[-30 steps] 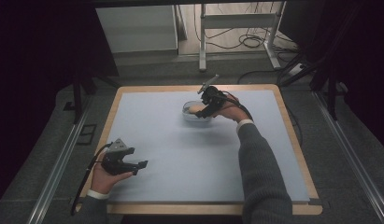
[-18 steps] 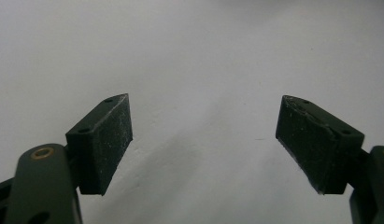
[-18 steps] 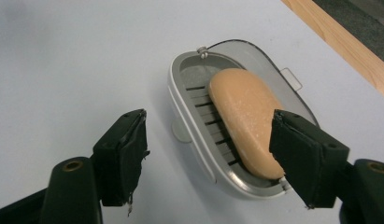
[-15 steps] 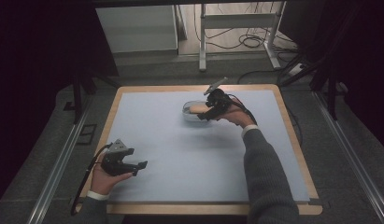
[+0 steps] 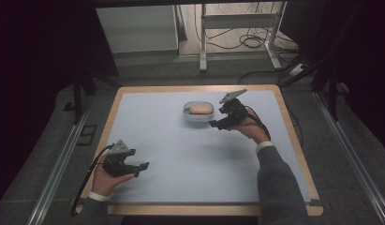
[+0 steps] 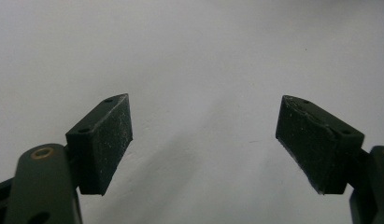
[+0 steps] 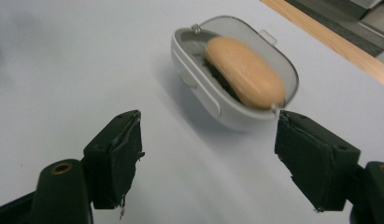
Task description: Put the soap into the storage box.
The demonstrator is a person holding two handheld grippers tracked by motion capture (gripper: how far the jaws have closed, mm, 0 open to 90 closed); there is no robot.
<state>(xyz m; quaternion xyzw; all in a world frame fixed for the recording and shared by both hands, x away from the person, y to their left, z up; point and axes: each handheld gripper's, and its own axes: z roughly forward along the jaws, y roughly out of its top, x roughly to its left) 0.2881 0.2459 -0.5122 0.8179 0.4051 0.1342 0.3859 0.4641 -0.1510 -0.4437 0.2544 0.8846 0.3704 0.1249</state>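
Note:
An orange oval soap bar [image 7: 243,70] lies in a white oval dish [image 7: 199,93] at the far middle of the table; in the high view the dish [image 5: 186,112] holds the soap [image 5: 200,109]. My right gripper [image 5: 217,123] hovers just right of the dish, open and empty, its pads [image 7: 117,156] wide apart short of the dish. At the near left of the table my left gripper [image 5: 142,168] rests low, open, with bare table between its pads [image 6: 105,140].
The table has a pale blue mat [image 5: 199,159] inside a wooden border [image 5: 199,209]. Metal rails [image 5: 59,164] run along both sides. Desk legs and cables [image 5: 246,42] stand on the floor beyond the far edge.
My right gripper has drawn back from the dish toward the right and nearer side, leaving the soap in it. The left gripper has not moved.

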